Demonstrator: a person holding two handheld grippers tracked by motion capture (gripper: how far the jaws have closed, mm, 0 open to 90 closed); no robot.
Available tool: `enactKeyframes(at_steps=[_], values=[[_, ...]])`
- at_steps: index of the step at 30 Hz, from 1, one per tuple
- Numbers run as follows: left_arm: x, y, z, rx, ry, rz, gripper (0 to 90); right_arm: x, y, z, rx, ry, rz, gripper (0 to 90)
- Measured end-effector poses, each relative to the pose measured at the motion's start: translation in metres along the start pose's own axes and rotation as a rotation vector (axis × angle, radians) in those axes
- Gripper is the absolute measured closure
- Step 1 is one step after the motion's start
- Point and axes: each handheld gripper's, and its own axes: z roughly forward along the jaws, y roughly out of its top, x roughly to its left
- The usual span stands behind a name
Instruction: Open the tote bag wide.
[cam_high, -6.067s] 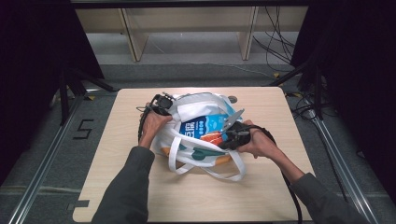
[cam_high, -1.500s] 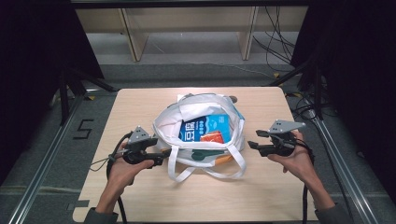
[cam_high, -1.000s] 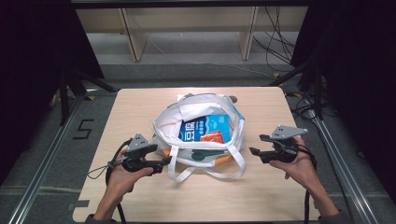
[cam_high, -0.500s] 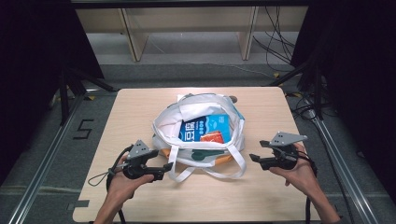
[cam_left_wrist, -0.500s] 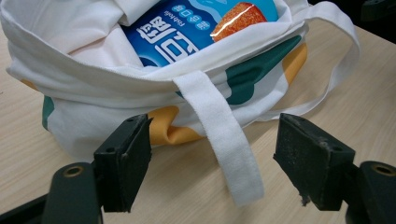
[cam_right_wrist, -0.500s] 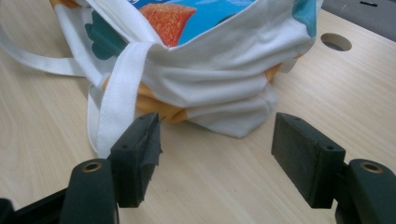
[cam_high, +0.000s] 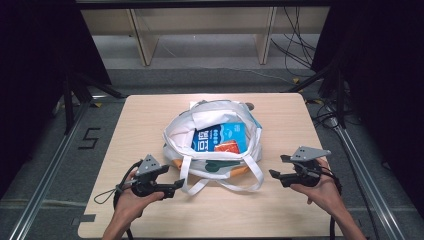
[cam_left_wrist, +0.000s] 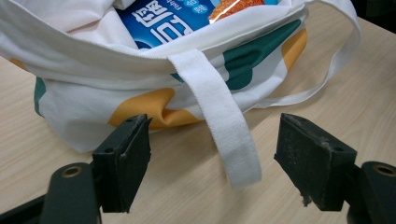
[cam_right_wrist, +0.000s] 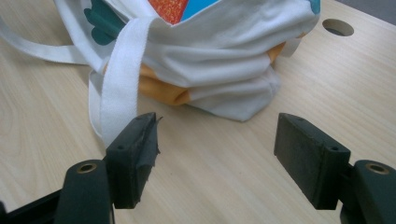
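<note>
the tote bag (cam_high: 212, 145) lies at the centre of the table (cam_high: 280, 210). it is soft white woven fabric with dark green and orange printed patches, slumped into folds, mouth open upward. its long axis runs from the near edge of the table toward the far edge, with the mouth and straps at the near end. flat white webbing straps (cam_high: 222, 182) loop out from the near side and rest on the tabletop. inside sit a glossy blue packet (cam_high: 220, 137) with white lettering and an orange-red packet (cam_high: 229, 146) just beside it. the table surface is pale wood-grain laminate, smooth and matte, with a round hole (cam_right_wrist: 337, 27) near the bag in the right gripper view.

the left gripper (cam_high: 176, 186) is held low over the table at the bag's near left corner, jaws pointing level toward the bag. its jaws stand wide apart and hold nothing; in the left gripper view one strap (cam_left_wrist: 219, 116) hangs between them without touching the pads. the left hand (cam_high: 131, 199) wraps the body from below.

the right gripper (cam_high: 275, 167) is held near the bag's right side, pointing level toward it, well clear of the fabric. its jaws have just been opening and stand wide, with bare table between them. the right hand (cam_high: 322, 187) cups it from beneath.
</note>
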Motion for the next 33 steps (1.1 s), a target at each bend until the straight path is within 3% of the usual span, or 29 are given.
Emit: enactKeyframes(at_steps=[2, 3, 6, 7, 8, 9, 10, 11, 12, 13, 14, 15, 16, 17, 18, 19, 20, 21, 22, 23, 26, 30, 31, 32, 33], values=[[0.002, -0.002, -0.001, 0.027, -0.002, 0.03, 23.6, 0.001, -0.002, 0.0, 0.0, 0.004, 0.005, 31.0], [-0.001, -0.004, 0.002, -0.001, -0.002, -0.006, 23.6, 0.002, -0.003, -0.001, -0.004, -0.002, 0.001, 30.9], [0.0, -0.008, 0.002, 0.026, -0.015, 0.03, 23.6, 0.005, -0.006, -0.001, -0.004, 0.003, 0.004, 29.8], [-0.004, -0.009, 0.003, 0.017, -0.009, -0.011, 23.6, 0.006, -0.007, -0.002, -0.005, -0.004, 0.014, 29.8], [-0.003, -0.009, 0.002, 0.023, -0.01, 0.007, 23.5, 0.007, -0.008, -0.003, -0.001, 0.001, 0.03, 29.8], [-0.003, -0.009, 0.002, 0.02, -0.02, 0.02, 23.5, 0.007, -0.009, -0.003, -0.014, -0.006, 0.012, 29.8], [-0.005, -0.01, 0.003, 0.008, -0.013, 0.011, 23.5, 0.009, -0.01, -0.004, -0.006, 0.003, 0.03, 29.8], [-0.004, -0.01, 0.002, 0.022, -0.014, 0.037, 23.4, 0.009, -0.011, -0.004, -0.009, 0.002, 0.023, 29.8], [-0.006, -0.011, 0.003, 0.006, -0.021, 0.012, 23.3, 0.01, -0.012, -0.004, -0.011, 0.0, 0.023, 29.7], [-0.005, -0.011, 0.002, 0.031, -0.02, 0.042, 23.1, 0.01, -0.013, -0.004, -0.007, 0.011, 0.027, 29.6], [-0.008, -0.013, 0.004, 0.002, -0.029, 0.014, 23.1, 0.013, -0.014, -0.005, -0.007, -0.001, 0.047, 29.6], [-0.008, -0.013, 0.002, 0.021, -0.019, 0.034, 23.0, 0.011, -0.015, -0.005, -0.004, 0.01, 0.027, 29.5], [-0.008, -0.014, 0.002, 0.024, -0.031, 0.034, 23.0, 0.015, -0.017, -0.005, 0.002, 0.01, 0.062, 29.4], [-0.01, -0.015, 0.003, 0.012, -0.026, 0.019, 23.0, 0.014, -0.018, -0.005, -0.009, 0.003, 0.042, 29.3], [-0.009, -0.016, 0.002, 0.031, -0.031, 0.041, 22.8, 0.015, -0.019, -0.005, -0.004, 0.005, 0.053, 29.1], [-0.013, -0.018, 0.003, 0.016, -0.031, 0.0, 22.7, 0.016, -0.02, -0.005, 0.004, 0.011, 0.059, 28.8], [-0.013, -0.02, 0.004, 0.01, -0.03, 0.005, 22.7, 0.018, -0.022, -0.005, -0.002, 0.002, 0.065, 28.5], [-0.013, -0.021, 0.003, 0.027, -0.028, 0.016, 22.7, 0.017, -0.023, -0.004, -0.011, 0.002, 0.034, 28.2], [-0.016, -0.023, 0.005, 0.007, -0.025, 0.0, 22.6, 0.02, -0.024, -0.006, -0.002, 0.002, 0.051, 28.0], [-0.015, -0.025, 0.004, 0.02, -0.033, 0.034, 22.5, 0.022, -0.025, -0.006, -0.006, 0.0, 0.044, 27.5], [-0.019, -0.03, 0.006, 0.009, -0.036, 0.001, 22.5, 0.024, -0.029, -0.005, -0.001, -0.001, 0.029, 27.2], [-0.022, -0.035, 0.006, 0.025, -0.037, 0.009, 22.3, 0.028, -0.035, -0.004, 0.022, 0.001, 0.059, 27.2], [-0.024, -0.036, 0.006, 0.022, -0.036, 0.001, 22.2, 0.026, -0.036, -0.004, 0.013, -0.009, 0.03, 27.3], [-0.024, -0.038, 0.006, 0.034, -0.041, 0.024, 22.3, 0.027, -0.038, -0.004, 0.022, -0.008, 0.042, 27.3], [-0.026, -0.039, 0.007, 0.016, -0.032, 0.006, 22.2, 0.028, -0.039, -0.004, 0.025, -0.001, 0.042, 27.3]])
